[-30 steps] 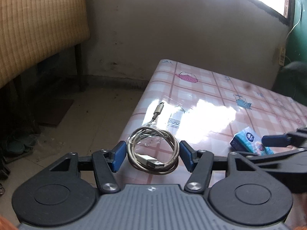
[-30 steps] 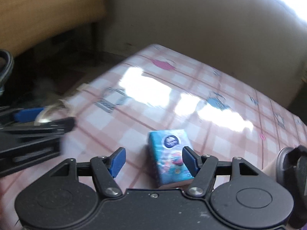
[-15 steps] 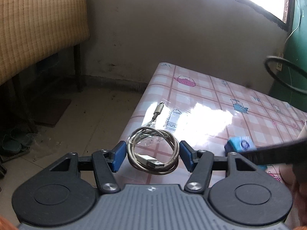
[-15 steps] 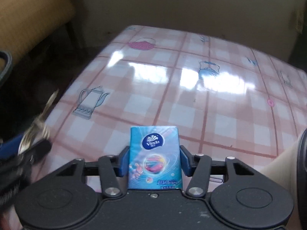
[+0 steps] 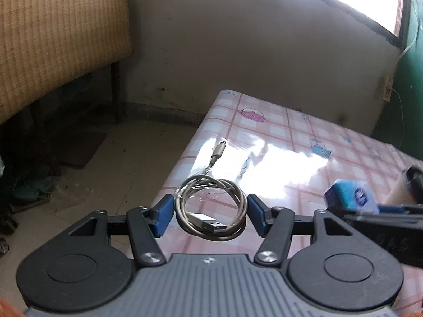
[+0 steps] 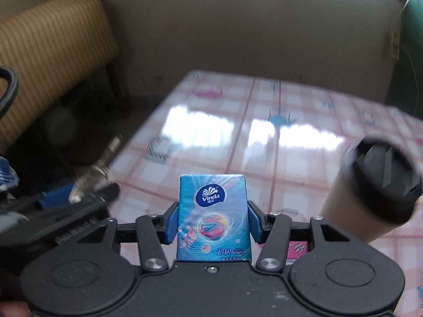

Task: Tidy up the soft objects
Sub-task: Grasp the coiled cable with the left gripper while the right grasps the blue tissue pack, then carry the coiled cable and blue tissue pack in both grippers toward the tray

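The right tool (image 6: 212,218) pinches a blue tissue pack (image 6: 213,218) between its blue pads, holding it upright above the near part of the table (image 6: 264,132). The left tool (image 5: 210,212) is spread, its pads flanking a coiled USB cable (image 5: 211,206) lying near the table's left edge. A paper cup with a black lid (image 6: 370,187) stands to the right.

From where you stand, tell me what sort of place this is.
Probably a room in a modest home. A table covered in a pink checked teapot-print oilcloth stands by a stained plaster wall, a woven-upholstered seat is on the left, and a wall socket sits beside something green.
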